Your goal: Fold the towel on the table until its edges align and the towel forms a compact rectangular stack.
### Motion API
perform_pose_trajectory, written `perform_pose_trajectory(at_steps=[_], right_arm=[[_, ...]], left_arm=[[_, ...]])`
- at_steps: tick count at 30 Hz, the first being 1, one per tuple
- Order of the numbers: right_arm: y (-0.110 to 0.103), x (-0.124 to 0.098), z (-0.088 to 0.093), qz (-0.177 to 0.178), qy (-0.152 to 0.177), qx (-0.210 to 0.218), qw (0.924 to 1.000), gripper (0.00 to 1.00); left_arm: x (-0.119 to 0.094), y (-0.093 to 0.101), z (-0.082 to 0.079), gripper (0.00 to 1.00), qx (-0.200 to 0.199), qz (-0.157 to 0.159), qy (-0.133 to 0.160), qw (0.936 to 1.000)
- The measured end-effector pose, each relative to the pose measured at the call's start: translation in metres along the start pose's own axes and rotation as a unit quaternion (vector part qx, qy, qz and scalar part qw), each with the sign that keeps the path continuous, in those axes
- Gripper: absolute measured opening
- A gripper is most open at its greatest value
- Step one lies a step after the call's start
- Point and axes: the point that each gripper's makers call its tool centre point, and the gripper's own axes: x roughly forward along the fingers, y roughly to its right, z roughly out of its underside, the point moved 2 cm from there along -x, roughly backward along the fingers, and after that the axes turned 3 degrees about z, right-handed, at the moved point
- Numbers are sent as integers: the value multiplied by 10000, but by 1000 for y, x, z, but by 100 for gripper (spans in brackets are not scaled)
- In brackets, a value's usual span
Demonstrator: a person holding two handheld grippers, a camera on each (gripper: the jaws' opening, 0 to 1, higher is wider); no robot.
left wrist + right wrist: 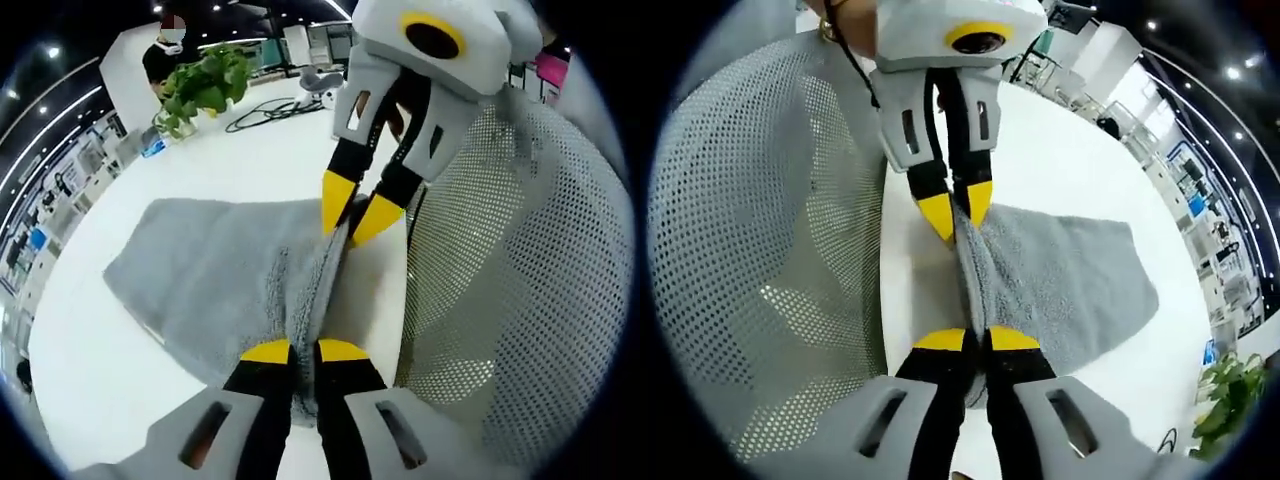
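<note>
A grey towel (215, 280) lies on the white table (90, 370), with one edge gathered and raised near the table's edge. My left gripper (303, 352) is shut on that raised edge at the bottom of the left gripper view. Further along the same edge, my right gripper (352, 207) is also shut on the towel. In the right gripper view the towel (1070, 280) spreads to the right, my right gripper (976, 341) pinches its edge below, and the left gripper (958, 212) pinches it above.
A white mesh chair back (510, 260) stands right beside the table edge, seen too as the mesh chair (760, 250). A potted green plant (200, 90) and black cables (265, 112) sit at the table's far end. A person (165, 50) stands behind the plant.
</note>
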Motion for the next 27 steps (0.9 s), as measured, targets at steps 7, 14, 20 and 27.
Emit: perform_pose_trajectory(at_steps=[7,14,20,27], right_arm=[[24,-11,-10,270,170,182,9993,3],[43,-19,-21,395,215,86,9989,3],[44,-25,-27,239,198,181,9994,3],[40,-27,-23,131,175,200,9996,4]], left_arm=[[-14,-17,-17,7,-22,-298,217,9993],[-22,-32,-29,7,66,-498,317,9982],[-28,-36,-34,7,68,-532,343,9980],[-32,-27,-35,7,116,-446,358,9983]])
